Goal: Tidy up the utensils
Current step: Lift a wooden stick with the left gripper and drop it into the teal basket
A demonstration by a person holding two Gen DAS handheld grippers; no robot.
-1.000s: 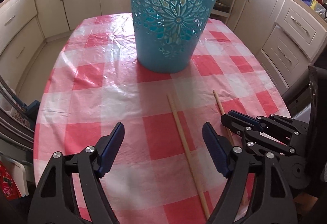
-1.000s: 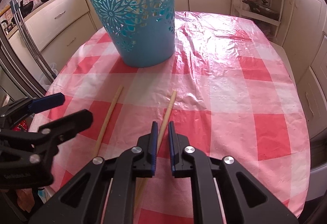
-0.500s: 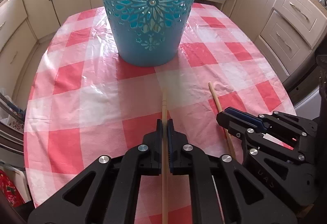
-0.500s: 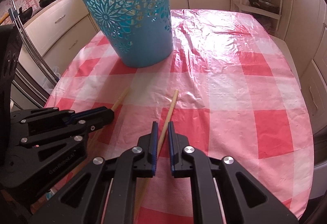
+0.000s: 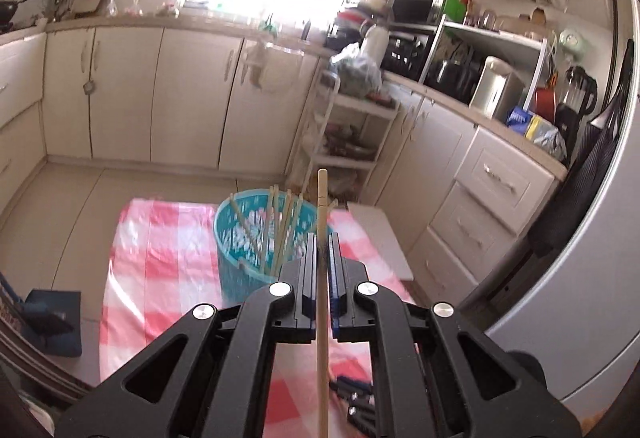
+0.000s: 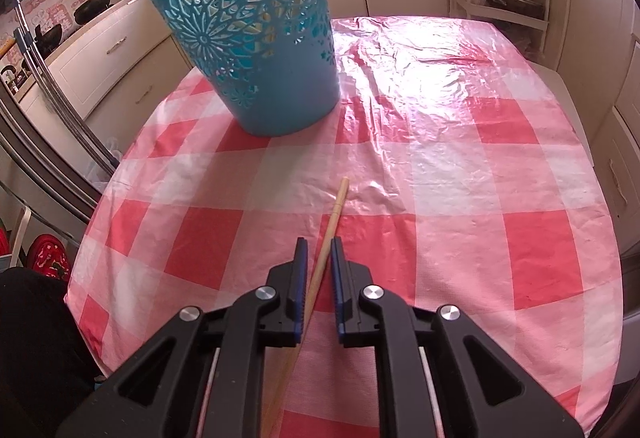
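Cream cabinets (image 5: 192, 98) and a white rack (image 5: 348, 134) stand behind the checked tablecloth (image 6: 440, 198). The turquoise basket (image 5: 244, 254) already contains several sticks (image 5: 280, 230). The left gripper (image 5: 320, 270) is clenched on a wooden chopstick (image 5: 322, 206), held high, its long axis running straight ahead between the fingers. The right gripper (image 6: 319, 262) is slightly apart around a second chopstick (image 6: 334, 218) lying on the cloth, pointing toward the basket. No writing is readable.

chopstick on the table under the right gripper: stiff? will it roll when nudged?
The chopstick looks like thin wood, so probably stiff and light. It seems round, so a nudge from the right gripper may roll it, though the wrinkled plastic tablecloth could check that.
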